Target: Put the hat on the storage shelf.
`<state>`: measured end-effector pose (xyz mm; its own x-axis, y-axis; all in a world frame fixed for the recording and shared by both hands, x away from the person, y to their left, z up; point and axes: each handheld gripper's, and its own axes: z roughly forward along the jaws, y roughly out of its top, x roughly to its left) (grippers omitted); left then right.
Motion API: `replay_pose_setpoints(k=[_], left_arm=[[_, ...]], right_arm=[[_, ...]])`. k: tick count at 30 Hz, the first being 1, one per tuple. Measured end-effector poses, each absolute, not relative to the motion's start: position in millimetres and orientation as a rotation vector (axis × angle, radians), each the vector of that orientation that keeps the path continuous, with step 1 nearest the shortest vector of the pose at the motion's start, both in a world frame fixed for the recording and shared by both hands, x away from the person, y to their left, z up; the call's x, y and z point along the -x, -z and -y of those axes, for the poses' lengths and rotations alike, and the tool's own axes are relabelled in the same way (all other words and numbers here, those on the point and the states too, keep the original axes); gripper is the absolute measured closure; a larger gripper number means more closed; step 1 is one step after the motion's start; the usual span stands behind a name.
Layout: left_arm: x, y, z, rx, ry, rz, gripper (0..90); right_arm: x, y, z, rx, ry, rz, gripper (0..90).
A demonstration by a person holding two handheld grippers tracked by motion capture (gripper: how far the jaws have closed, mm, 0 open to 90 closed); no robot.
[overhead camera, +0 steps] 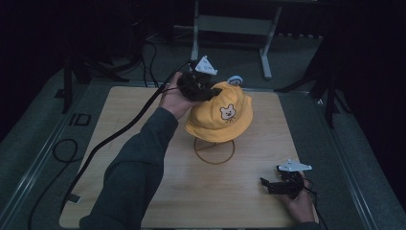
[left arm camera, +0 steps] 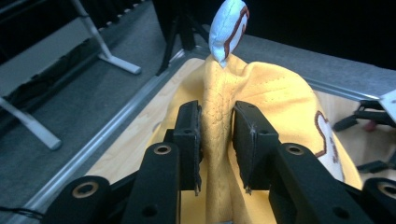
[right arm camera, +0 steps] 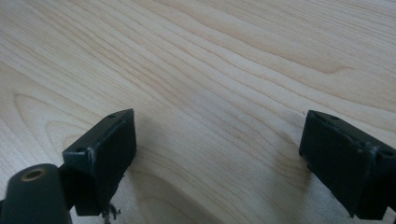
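Note:
A yellow bucket hat [overhead camera: 220,112] with a bear face and a pale blue ear [overhead camera: 234,80] sits on a wire stand whose ring base [overhead camera: 214,151] lies on the wooden table [overhead camera: 201,191]. My left gripper [overhead camera: 209,91] is at the hat's upper left side. In the left gripper view its jaws [left arm camera: 217,109] stand a little apart, and a raised fold of the hat [left arm camera: 280,93] sits loosely between them, below the ear [left arm camera: 227,28]. My right gripper [overhead camera: 266,184] rests low at the table's front right, its jaws [right arm camera: 217,140] wide apart over bare wood [right arm camera: 210,56].
A thick black cable [overhead camera: 119,129] trails from the left gripper across the table's left side. Metal stand legs [overhead camera: 265,52] rise beyond the far edge. A metal rail [left arm camera: 107,140] borders the table.

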<state>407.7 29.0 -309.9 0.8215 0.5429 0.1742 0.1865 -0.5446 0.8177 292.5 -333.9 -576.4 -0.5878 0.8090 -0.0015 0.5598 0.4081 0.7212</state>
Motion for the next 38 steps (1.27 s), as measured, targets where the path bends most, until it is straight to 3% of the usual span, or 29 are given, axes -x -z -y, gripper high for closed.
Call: replay_pose_setpoints(k=[16,24,31,38], left_arm=[[-403.5,323.5,-13.4,-2.163,-0.516,-0.489,70.0],[-398.9,308.4,-25.5,-2.081,-0.490,-0.520,45.9],[-393.5,302.9,-37.6,-2.040,-0.502,-0.538,38.9],[-391.2,305.9,-56.6,-2.029,-0.511,-0.580,37.7]], right_arm=[[-292.5,576.4,333.9,-1.181,-0.987,-2.318,10.9],[-292.5,576.4,333.9,-1.181,-0.987,-2.318,10.9],[-292.5,576.4,333.9,-1.181,-0.987,-2.318,10.9],[-292.6,576.4,333.9,-1.180,-0.987,-2.318,10.9]])
